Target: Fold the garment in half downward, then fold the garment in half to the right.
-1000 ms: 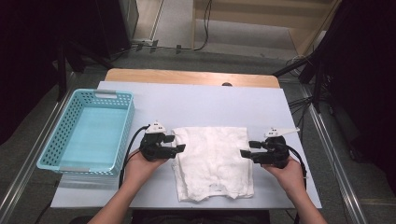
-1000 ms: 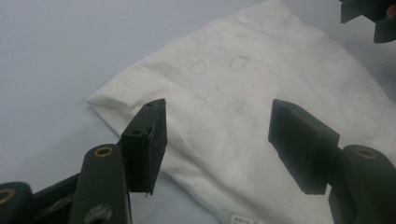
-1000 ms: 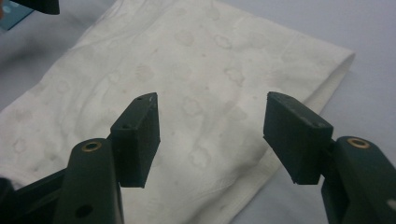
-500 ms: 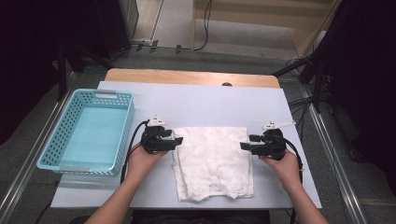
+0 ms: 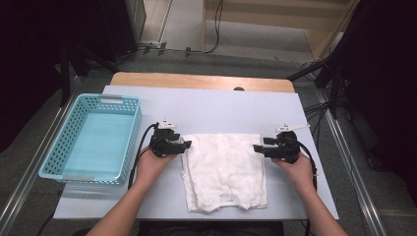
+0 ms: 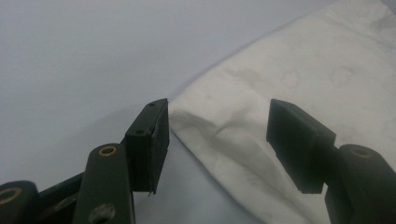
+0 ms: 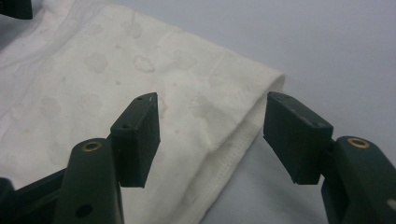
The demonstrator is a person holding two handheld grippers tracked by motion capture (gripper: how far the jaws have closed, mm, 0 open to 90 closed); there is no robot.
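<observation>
The white cloth lies flat in the lower middle of the high view, on the pale counter, with the turquoise basket well apart at the left. It looks thin, soft and light, probably a folded cotton garment with a faint pattern woven in, so it should bend and hang down when it is lifted, and the layers may slide one on another. The best places to take hold are, I think, the two upper corners, where a stitched hem gives more body.

The left gripper stands moderately wide at the left upper corner, with the cloth edge between its jaws but not pinched. The right gripper is also open around the right corner hem. No readable writing or brand is to be seen.
</observation>
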